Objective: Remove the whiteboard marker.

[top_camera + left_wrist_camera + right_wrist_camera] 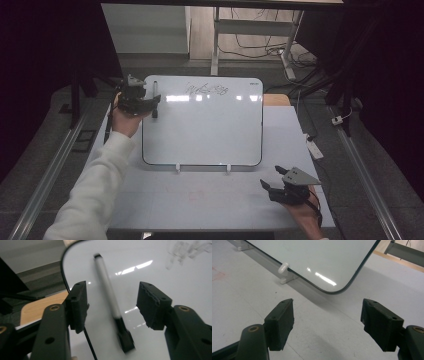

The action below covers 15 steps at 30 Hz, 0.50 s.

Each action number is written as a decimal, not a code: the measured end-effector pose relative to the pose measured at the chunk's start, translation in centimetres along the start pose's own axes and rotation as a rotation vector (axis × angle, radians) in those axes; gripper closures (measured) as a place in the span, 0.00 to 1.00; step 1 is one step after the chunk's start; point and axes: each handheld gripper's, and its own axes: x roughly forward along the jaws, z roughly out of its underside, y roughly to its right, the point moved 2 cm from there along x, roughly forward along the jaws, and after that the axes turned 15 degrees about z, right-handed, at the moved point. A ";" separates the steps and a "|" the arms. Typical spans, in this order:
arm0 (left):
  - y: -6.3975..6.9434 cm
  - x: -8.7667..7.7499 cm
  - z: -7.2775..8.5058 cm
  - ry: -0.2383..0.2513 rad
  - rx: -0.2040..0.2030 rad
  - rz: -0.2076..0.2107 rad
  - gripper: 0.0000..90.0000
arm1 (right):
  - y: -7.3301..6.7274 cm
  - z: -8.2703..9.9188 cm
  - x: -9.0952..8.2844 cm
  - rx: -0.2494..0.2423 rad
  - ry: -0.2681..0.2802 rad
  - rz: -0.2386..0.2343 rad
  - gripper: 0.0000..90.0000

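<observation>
Jaws of the left gripper (112,306) spread wide, straddling a marker (110,301) that lies flat near the far left corner of the whiteboard (205,127). Right gripper (327,322) jaws likewise released, holding nothing, over the desk (200,200) just off the board's near right corner.

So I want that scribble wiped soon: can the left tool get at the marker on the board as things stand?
Probably yes. The left tool is open and the marker lies flat on the whiteboard between its jaws, not yet touched. Nothing sits in between; closing should take it.
</observation>
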 end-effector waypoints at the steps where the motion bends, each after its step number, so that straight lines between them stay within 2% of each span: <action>1: -0.2 0.2 -0.4 0.004 -0.002 -0.016 0.49 | 0.0 0.0 0.0 0.000 -0.001 0.000 0.29; 5: -1.0 0.7 -1.6 0.017 -0.009 -0.051 0.57 | 0.0 0.1 0.1 -0.004 -0.006 0.007 0.29; 7: -1.2 0.9 -1.9 0.016 -0.013 -0.056 0.60 | 0.1 0.2 0.0 -0.004 -0.007 0.012 0.29; 15: -0.8 2.3 -2.0 -0.021 0.004 -0.065 0.69 | 0.1 0.3 0.1 -0.001 -0.012 0.024 0.29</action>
